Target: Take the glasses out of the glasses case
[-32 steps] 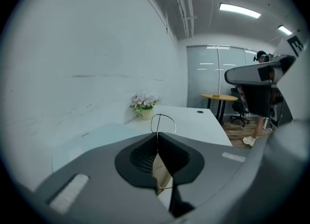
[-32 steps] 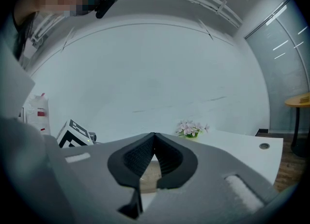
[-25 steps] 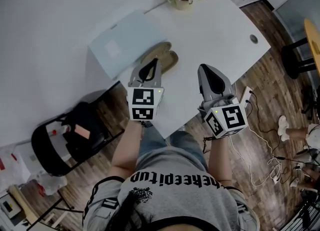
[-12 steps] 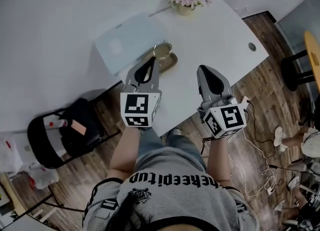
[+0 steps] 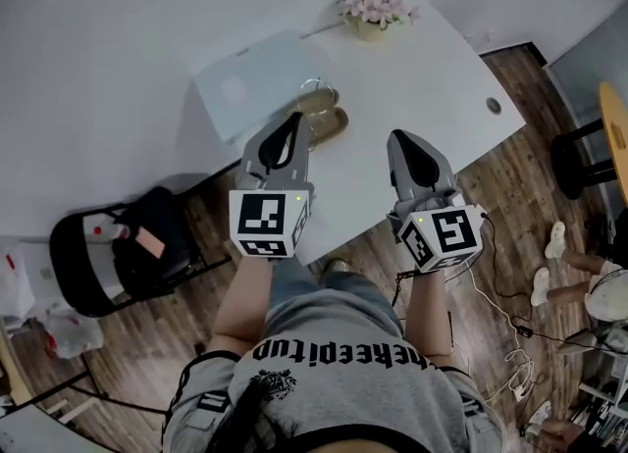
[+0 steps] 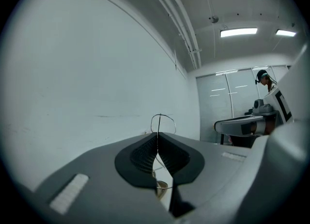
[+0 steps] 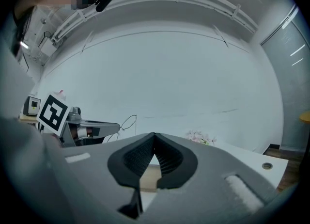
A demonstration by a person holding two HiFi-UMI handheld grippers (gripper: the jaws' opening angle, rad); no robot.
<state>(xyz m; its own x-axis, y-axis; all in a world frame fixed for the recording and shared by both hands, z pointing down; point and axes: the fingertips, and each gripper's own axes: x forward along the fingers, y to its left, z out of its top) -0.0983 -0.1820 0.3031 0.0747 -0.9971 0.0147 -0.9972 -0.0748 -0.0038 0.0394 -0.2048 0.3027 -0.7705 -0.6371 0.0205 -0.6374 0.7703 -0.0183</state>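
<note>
Between the left claw's (image 6: 157,138) closed jaws we clamp the thin-wire glasses (image 6: 158,121), mostly hidden behind them. Just beyond its tip lies the open glasses case (image 5: 330,124), contents unclear. Our right claw (image 7: 154,136) is pinched together, empty.

Left gripper (image 6: 157,136): your jaws are pressed together, pinching a thin wire between the ribbed pads.
Glasses (image 6: 162,120): a wire rim loops up above your jaw tips. Another rounded part shows through the gap under the pads.
Right gripper (image 6: 240,125): grey body, level, off to your right. Its jaws cannot be read from here.
Wall (image 6: 87,72): plain and pale, behind the glasses.
Ceiling lights (image 6: 240,32): two lit panels, upper right.
Person (image 6: 265,79): stands far off, right, by a glazed partition.
</note>
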